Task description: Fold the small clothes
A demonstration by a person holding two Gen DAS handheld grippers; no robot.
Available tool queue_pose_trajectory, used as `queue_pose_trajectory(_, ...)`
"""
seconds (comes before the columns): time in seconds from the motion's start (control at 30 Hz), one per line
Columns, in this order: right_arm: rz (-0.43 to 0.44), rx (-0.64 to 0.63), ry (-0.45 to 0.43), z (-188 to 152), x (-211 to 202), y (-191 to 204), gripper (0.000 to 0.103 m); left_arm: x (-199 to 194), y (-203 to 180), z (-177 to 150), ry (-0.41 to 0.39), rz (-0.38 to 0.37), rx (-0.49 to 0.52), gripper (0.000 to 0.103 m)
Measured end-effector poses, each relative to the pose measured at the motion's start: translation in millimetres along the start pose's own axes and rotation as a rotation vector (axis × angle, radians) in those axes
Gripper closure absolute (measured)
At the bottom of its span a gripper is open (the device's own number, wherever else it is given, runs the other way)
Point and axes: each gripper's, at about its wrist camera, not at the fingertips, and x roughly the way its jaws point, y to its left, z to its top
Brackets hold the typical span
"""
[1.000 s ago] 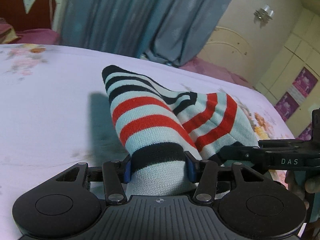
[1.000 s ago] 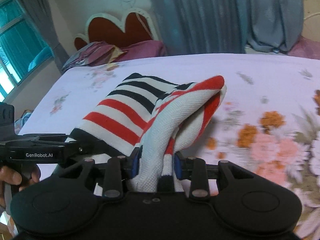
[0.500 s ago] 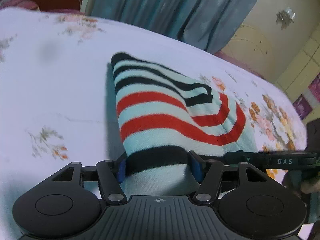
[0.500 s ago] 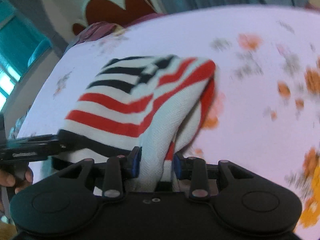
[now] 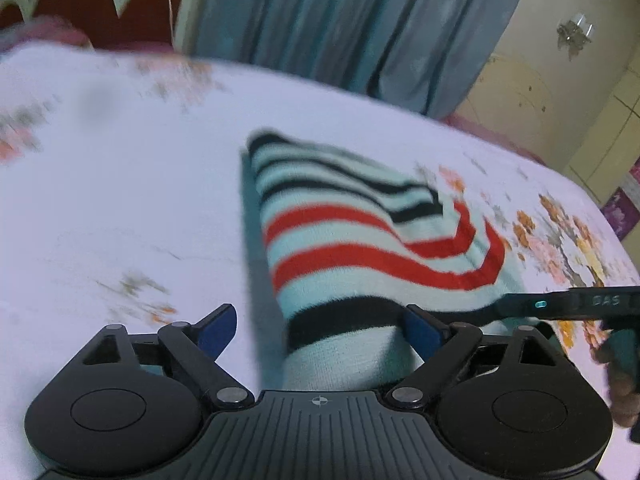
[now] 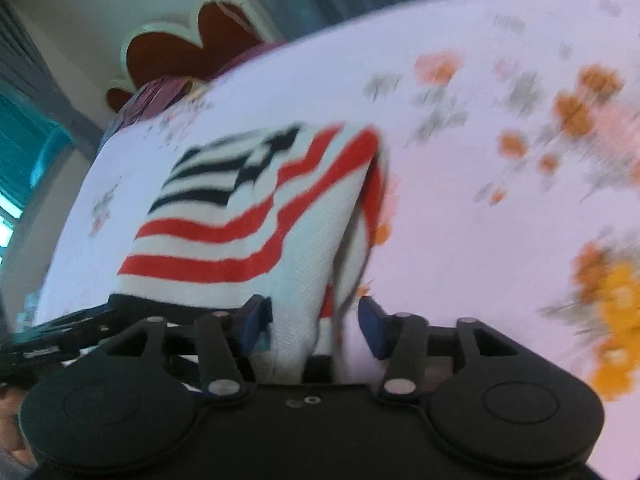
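Observation:
A small knit garment point(image 5: 360, 240) with black and red stripes on pale mint lies folded on the floral bedsheet point(image 5: 120, 200). Its near black-banded edge sits between the jaws of my left gripper point(image 5: 320, 326), which are opening; the left pad stands well clear of the cloth, the right pad is at its edge. In the right wrist view the same garment point(image 6: 248, 220) has its right folded corner between the jaws of my right gripper point(image 6: 316, 320), which are also opening, with a gap beside the right pad. Each gripper shows at the edge of the other's view.
The bedsheet point(image 6: 480, 240) stretches bare to the left and right of the garment. A scalloped red headboard point(image 6: 192, 52) and pillows lie at the far end, grey-blue curtains point(image 5: 340, 28) behind. A person's hand point(image 5: 620, 372) holds the right gripper's handle.
Both grippers came down toward the bed and the garment settled flatter onto the sheet. Both sets of jaws, shut on the cloth before, have spread apart, the left much wider.

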Motion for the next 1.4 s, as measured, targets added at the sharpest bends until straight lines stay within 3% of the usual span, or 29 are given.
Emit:
queue_pose_trajectory(0.13,-0.002,-0.091,-0.069,-4,-35,18,0.065,-39,-5,0,-0.108,0.001,0.025,0.034)
queue_pose_trajectory(0.27,0.015,-0.240,-0.042,-16,-42,50,0.078,-37,-30,-12,-0.043,-0.058,0.136,0.050)
queue_pose_trajectory(0.37,-0.053,-0.369,-0.001,-33,-34,67,0.080,-29,-46,-27,-0.008,-0.011,0.228,0.050)
queue_pose_trajectory(0.43,-0.133,-0.413,0.039,-39,-26,67,0.093,-21,-47,-35,0.029,0.016,0.260,0.050)
queue_pose_trajectory(0.47,-0.163,-0.419,0.062,-43,-21,63,0.093,-18,-46,-39,0.041,0.016,0.265,0.050)
queue_pose_trajectory(0.6,-0.140,-0.373,0.050,-50,-18,49,0.097,-16,-47,-51,0.048,0.028,0.295,0.050)
queue_pose_trajectory(0.83,-0.126,-0.344,0.035,-54,-17,43,0.098,-21,-40,-57,0.031,0.026,0.253,0.050)
queue_pose_trajectory(0.9,-0.124,-0.329,0.030,-54,-18,43,0.095,-26,-40,-60,0.021,0.041,0.239,0.050)
queue_pose_trajectory(0.97,-0.127,-0.311,0.006,-56,-29,46,0.079,-36,-41,-62,0.011,0.053,0.223,0.050)
queue_pose_trajectory(1.2,-0.120,-0.290,-0.080,-76,-80,57,0.080,-82,-54,-74,-0.036,0.118,0.190,0.048)
queue_pose_trajectory(1.27,-0.120,-0.281,-0.096,-82,-94,60,0.078,-99,-64,-80,-0.057,0.133,0.191,0.021)
queue_pose_trajectory(1.33,-0.117,-0.278,-0.116,-91,-107,63,0.066,-115,-74,-87,-0.101,0.161,0.192,0.013)
queue_pose_trajectory(1.4,-0.124,-0.278,-0.135,-102,-120,66,0.032,-131,-83,-95,-0.116,0.179,0.189,0.012)
